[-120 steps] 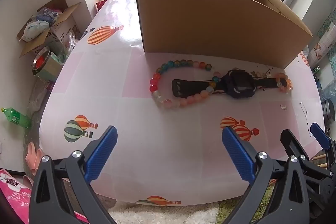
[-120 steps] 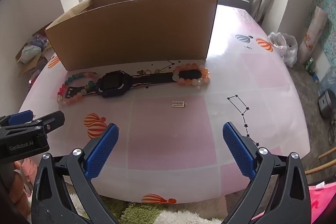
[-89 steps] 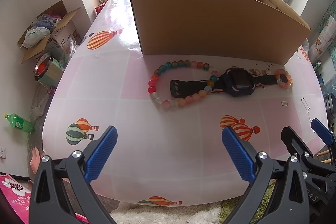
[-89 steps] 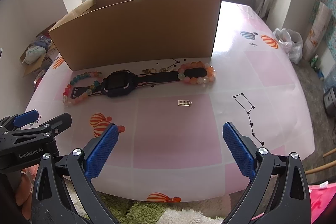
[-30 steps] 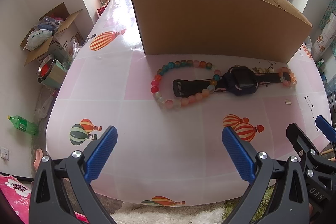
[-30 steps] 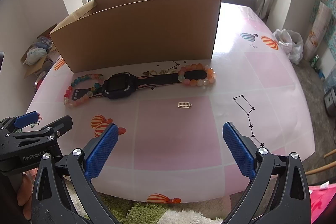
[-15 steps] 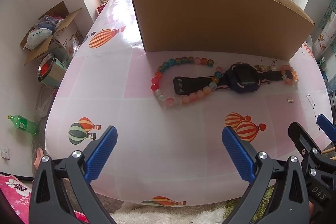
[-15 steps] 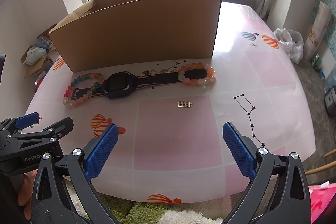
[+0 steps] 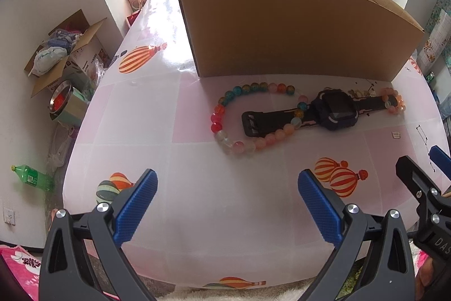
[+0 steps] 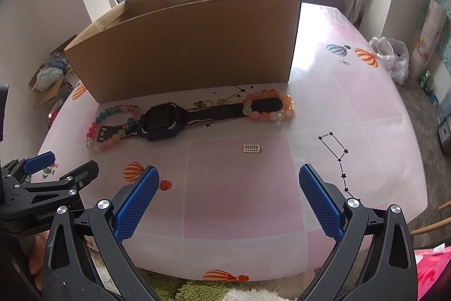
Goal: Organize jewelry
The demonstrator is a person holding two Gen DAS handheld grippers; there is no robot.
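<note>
A black watch (image 9: pixel 332 110) (image 10: pixel 162 119) lies flat on the table in front of an open cardboard box (image 9: pixel 282 27) (image 10: pixel 191 47). Its left strap end lies inside a multicoloured bead bracelet (image 9: pixel 225 129) (image 10: pixel 97 129); its right strap end lies inside a pink-orange bead bracelet (image 10: pixel 277 107) (image 9: pixel 394 103). Small gold pieces (image 10: pixel 207 103) lie behind the strap. A small gold charm (image 10: pixel 252 148) (image 9: pixel 396 135) lies alone nearer me. My left gripper (image 9: pixel 227 203) and right gripper (image 10: pixel 228 193) are both open and empty, near the table's front edge.
The table (image 9: pixel 157 92) has a pink cloth with balloon prints. On the floor to the left are an open carton (image 9: pixel 59 52), a metal bowl (image 9: pixel 59 100) and a green bottle (image 9: pixel 31 174). A white bag (image 10: pixel 393 58) lies on the floor to the right.
Both grippers have drifted only slightly; the left view has shifted a little. Nothing on the table has moved and both grippers stay open.
</note>
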